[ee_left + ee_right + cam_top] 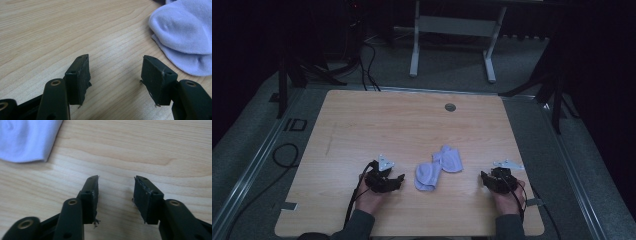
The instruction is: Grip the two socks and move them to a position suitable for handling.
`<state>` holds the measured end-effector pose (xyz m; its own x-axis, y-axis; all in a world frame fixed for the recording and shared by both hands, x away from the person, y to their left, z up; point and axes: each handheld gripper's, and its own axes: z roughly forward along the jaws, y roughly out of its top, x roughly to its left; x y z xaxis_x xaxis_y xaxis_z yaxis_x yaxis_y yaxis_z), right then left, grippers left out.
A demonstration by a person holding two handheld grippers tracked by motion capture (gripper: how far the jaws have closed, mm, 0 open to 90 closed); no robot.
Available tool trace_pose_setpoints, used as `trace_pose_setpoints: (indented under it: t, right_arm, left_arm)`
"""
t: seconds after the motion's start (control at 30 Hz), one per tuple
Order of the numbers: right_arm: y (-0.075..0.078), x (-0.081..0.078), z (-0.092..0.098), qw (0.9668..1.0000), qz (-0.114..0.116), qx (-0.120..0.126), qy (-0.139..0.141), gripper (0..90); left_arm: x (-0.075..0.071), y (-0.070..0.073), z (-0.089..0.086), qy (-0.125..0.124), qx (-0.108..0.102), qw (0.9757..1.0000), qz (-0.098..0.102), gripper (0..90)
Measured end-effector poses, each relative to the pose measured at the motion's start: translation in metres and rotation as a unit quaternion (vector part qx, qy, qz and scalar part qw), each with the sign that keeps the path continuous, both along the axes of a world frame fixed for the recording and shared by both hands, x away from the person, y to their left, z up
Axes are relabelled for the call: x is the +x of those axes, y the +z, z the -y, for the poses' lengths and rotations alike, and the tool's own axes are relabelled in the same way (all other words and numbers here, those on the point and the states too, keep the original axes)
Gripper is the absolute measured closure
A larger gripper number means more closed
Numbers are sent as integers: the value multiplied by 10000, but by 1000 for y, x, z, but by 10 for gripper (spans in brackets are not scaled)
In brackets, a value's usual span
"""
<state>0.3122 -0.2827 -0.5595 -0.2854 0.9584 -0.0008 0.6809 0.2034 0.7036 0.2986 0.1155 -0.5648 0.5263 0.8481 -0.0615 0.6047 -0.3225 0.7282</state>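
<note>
Two pale lilac socks lie bunched together on the wooden table (377, 125), one sock (428, 176) nearer the front and the other (448, 159) overlapping it behind. My left gripper (399, 178) rests on the table just left of them, open, with bare wood between its jaws. In the left gripper view the gripper (115, 58) has the socks (185, 32) at the upper right, apart from the pads. My right gripper (483, 177) rests to the socks' right. In the right gripper view its jaws (116, 178) stand partly apart, holding nothing. A sock edge (27, 137) lies at upper left.
A round grommet hole (450, 107) sits near the table's far edge. Beyond the table stands a white table frame (452, 30) on a grey floor. Black cables (287, 155) loop on the floor at the left. Bare wood stretches across the table's far half.
</note>
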Motion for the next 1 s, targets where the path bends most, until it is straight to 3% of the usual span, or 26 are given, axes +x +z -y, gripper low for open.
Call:
trace_pose_setpoints:
  t: [0.4, 0.63, 0.83, 1.0]
  right_arm:
    - [11, -9, -22, 9982, -70, -266, 534, 643]
    - [15, -16, -35, 9960, -121, -240, 857, 697]
    - [23, -22, -50, 9925, -116, -191, 1198, 728]
    - [30, -27, -70, 9874, -73, -240, 1565, 745]
  left_arm:
    - [0, 0, 0, 4, -1, 10000, 5, 403]
    - [0, 0, 1, 1, 23, 10000, 24, 403]
    - [0, 0, 0, -6, 6, 10000, 18, 404]
    - [1, 0, -1, -13, -31, 10000, 5, 405]
